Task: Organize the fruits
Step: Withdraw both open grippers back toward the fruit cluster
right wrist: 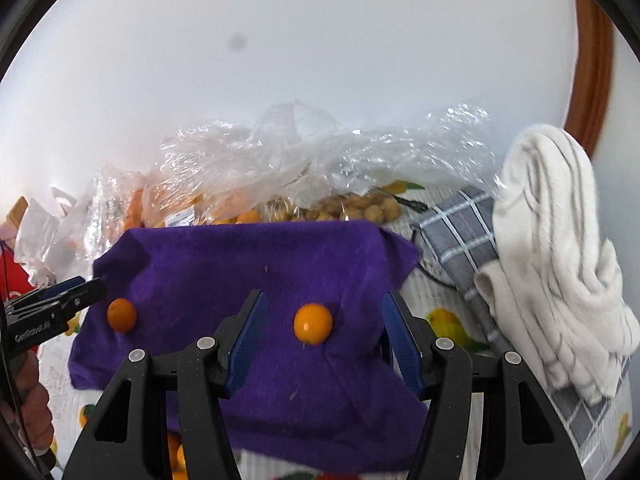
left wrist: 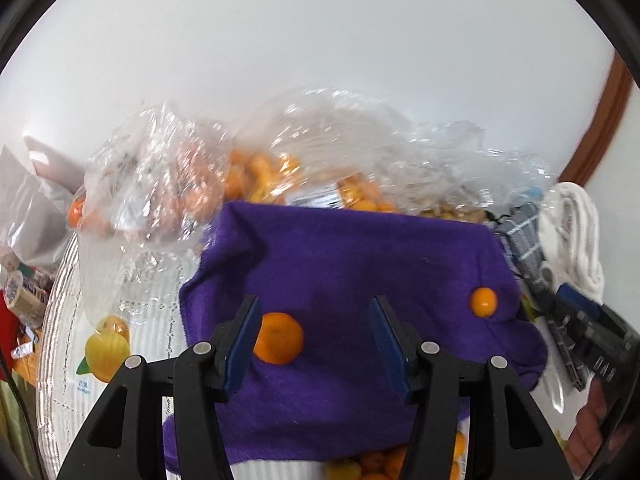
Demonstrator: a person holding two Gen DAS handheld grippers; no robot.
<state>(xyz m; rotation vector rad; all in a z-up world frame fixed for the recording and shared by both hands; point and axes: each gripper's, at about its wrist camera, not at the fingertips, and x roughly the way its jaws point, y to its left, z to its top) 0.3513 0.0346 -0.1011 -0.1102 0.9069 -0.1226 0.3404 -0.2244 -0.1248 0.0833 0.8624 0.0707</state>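
Fuzzy matt purple cloth [right wrist: 248, 264]; crinkly glossy clear plastic bags [right wrist: 320, 152]; smooth shiny kumquat [right wrist: 313, 323]

My left gripper [left wrist: 316, 344] and right gripper [right wrist: 322, 344] — matte black speckled linkages, silver round rivets, blue ribbed finger pads [right wrist: 401, 346]. White lettering marks the left gripper's side; bare skin on my hand [right wrist: 34, 412] — ruddy.

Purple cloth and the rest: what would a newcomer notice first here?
The purple cloth spread mid-table, with two orange fruits on it: a mandarin near the open left gripper and a smaller glossy one between the open right gripper fingers. Behind lie crinkled clear plastic bags of fruit; a white towel is heaped at right.
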